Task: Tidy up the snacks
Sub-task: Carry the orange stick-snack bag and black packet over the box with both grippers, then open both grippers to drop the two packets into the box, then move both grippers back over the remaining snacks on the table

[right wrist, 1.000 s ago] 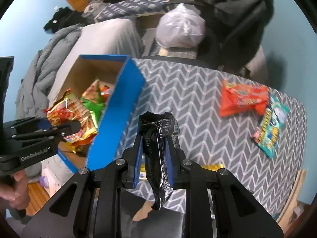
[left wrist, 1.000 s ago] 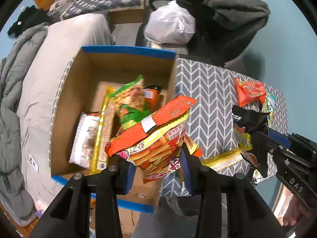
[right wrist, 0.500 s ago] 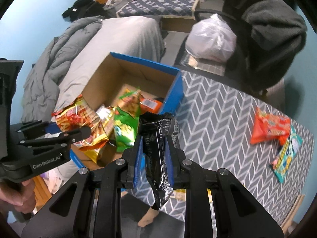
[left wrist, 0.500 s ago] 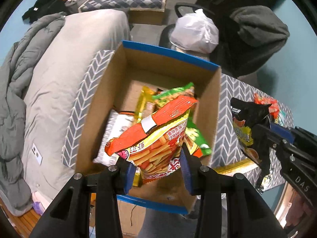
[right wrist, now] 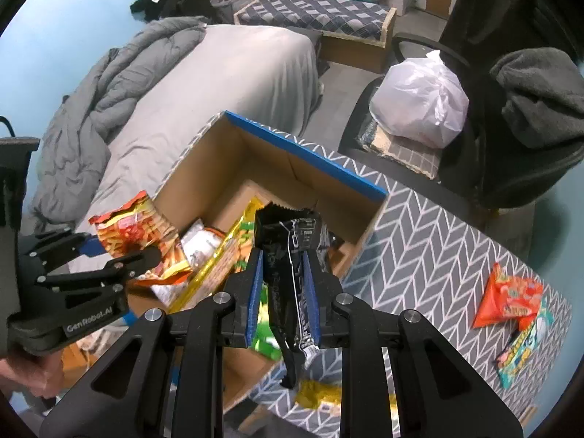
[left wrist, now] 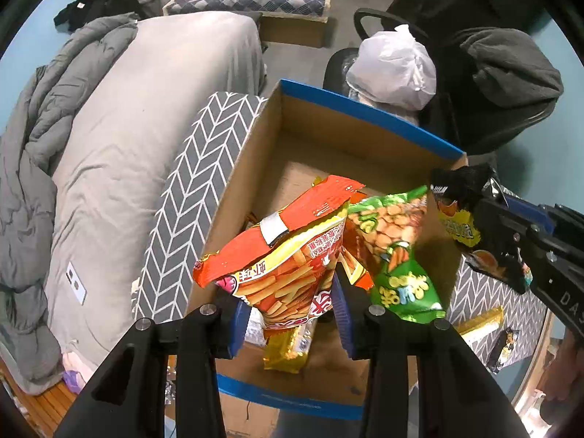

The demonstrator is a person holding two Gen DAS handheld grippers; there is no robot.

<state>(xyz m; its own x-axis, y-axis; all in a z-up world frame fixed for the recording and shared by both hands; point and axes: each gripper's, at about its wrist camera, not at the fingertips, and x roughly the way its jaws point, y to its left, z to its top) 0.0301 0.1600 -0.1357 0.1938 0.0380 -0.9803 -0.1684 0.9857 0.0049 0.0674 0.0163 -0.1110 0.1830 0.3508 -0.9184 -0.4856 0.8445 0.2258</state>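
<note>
A cardboard box with a blue rim [left wrist: 368, 118] [right wrist: 303, 153] stands on the chevron-patterned table [right wrist: 438, 241]. My left gripper [left wrist: 290, 314] is shut on an orange fries snack bag [left wrist: 292, 252] and holds it above the box's near left part; it shows in the right wrist view [right wrist: 135, 226] too. My right gripper [right wrist: 284, 292] is shut on a black snack packet [right wrist: 292, 255] above the box's right side, also seen in the left wrist view [left wrist: 460, 215]. A green snack bag [left wrist: 398, 252] and a gold packet [right wrist: 219, 255] lie inside the box.
An orange snack bag [right wrist: 507, 299] and a teal packet [right wrist: 525, 346] lie on the table's right end. A yellow packet [right wrist: 321, 394] lies at the near table edge. A grey bed [left wrist: 120, 138] is left of the table. A chair holds a white plastic bag [right wrist: 419, 109].
Both grippers have moved left and over the box with their packets. The black packet has gone from above the table to above the box's right side.
</note>
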